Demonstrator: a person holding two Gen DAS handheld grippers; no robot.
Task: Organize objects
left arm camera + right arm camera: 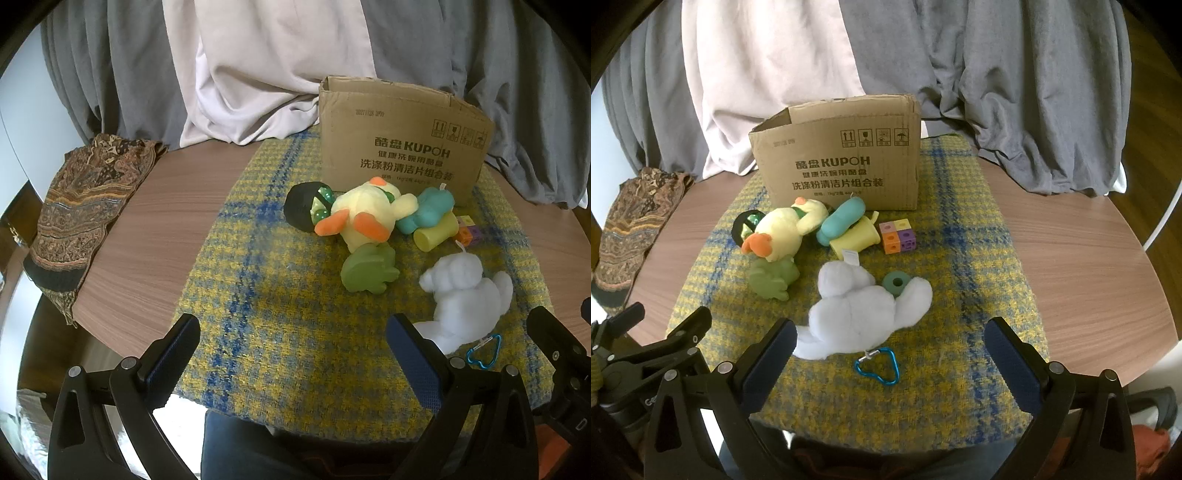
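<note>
A cardboard box (402, 147) (842, 162) stands open at the back of a yellow-blue plaid mat (288, 302) (960, 288). In front of it lie a yellow plush duck (369, 212) (786, 230), a black item with green marbles (306, 210) (744, 227), a teal foam piece (428, 210) (842, 219), a yellow cylinder (436, 232) (857, 238), a green foam shape (369, 273) (772, 278), colored cubes (898, 236) (467, 230), a teal ring (896, 283), a white plush (465, 299) (857, 310) and a blue carabiner (877, 367) (484, 352). My left gripper (295, 350) and right gripper (890, 354) are open and empty, near the mat's front edge.
The mat lies on a round wooden table (155, 236) (1089, 258). A folded patterned brown cloth (81, 218) (631, 229) lies at the table's left edge. Grey and pale curtains (258, 55) (923, 55) hang behind the box.
</note>
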